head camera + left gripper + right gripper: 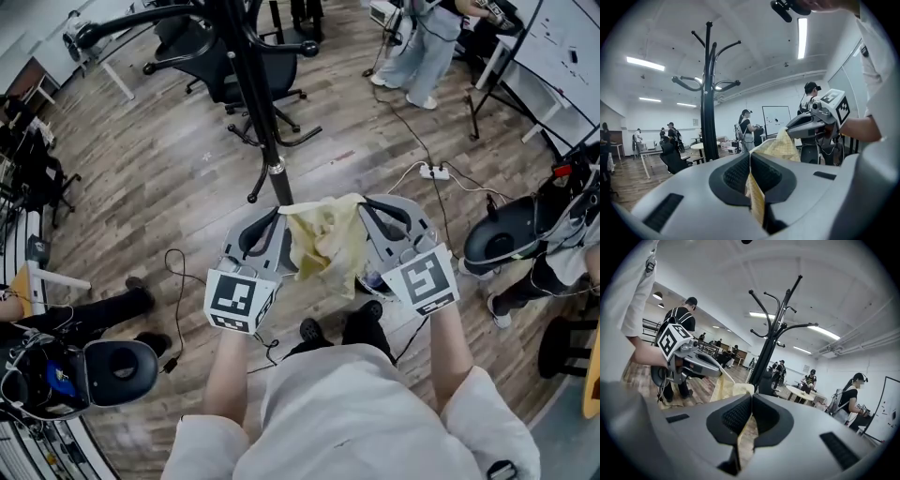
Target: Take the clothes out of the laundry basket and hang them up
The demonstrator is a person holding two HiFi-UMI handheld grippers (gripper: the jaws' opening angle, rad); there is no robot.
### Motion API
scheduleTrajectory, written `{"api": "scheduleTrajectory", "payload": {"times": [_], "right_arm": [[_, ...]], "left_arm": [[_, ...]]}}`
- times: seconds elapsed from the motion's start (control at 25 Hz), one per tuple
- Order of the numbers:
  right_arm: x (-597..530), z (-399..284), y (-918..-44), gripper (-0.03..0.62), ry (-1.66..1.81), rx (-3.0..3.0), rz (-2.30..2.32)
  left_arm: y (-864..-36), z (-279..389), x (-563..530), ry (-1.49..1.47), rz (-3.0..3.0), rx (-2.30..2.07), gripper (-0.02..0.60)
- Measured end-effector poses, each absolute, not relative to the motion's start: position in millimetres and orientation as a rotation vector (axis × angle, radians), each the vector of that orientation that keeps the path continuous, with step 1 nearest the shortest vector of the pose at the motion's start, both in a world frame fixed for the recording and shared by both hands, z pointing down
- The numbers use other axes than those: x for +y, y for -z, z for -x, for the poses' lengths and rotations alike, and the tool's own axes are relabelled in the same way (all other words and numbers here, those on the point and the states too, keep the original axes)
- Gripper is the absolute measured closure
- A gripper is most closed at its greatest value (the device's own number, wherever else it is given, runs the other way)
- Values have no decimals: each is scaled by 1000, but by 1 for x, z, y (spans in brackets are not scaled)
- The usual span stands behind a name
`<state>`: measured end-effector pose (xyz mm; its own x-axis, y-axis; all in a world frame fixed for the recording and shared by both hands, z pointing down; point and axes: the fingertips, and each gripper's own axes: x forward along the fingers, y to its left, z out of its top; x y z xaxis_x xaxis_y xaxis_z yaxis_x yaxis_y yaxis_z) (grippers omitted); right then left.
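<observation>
Floorboards point(169, 187), coat stand point(258, 103), left gripper point(277, 214), right gripper point(365, 206), all fingers point(736, 173) clamped on yellow cloth point(323, 239)

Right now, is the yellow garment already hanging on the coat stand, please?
No, the left gripper and the right gripper both hold the yellow garment, below the coat stand hooks.

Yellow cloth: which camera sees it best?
The head view: the whole yellow cloth hangs between the left gripper and the right gripper. Each gripper view shows only a pinched strip and a bit beyond the jaws.

Office: swivel chairs point(211, 75), whiteboard point(776, 120)
</observation>
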<state>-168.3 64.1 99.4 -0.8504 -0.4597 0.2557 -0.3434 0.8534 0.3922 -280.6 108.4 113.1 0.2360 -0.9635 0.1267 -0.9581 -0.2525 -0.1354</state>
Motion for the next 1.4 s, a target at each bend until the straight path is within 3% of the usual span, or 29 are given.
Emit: {"api": "scheduleTrajectory", "payload": {"times": [0.8,1.4], "right_arm": [[98,261,-50,579,669,-2747,-458],[80,306,-57,579,710,-2718,-488]], "left_arm": [[-46,370,159,200,2200,2008,555],[-46,419,134,243,2149,2046,555]]}}
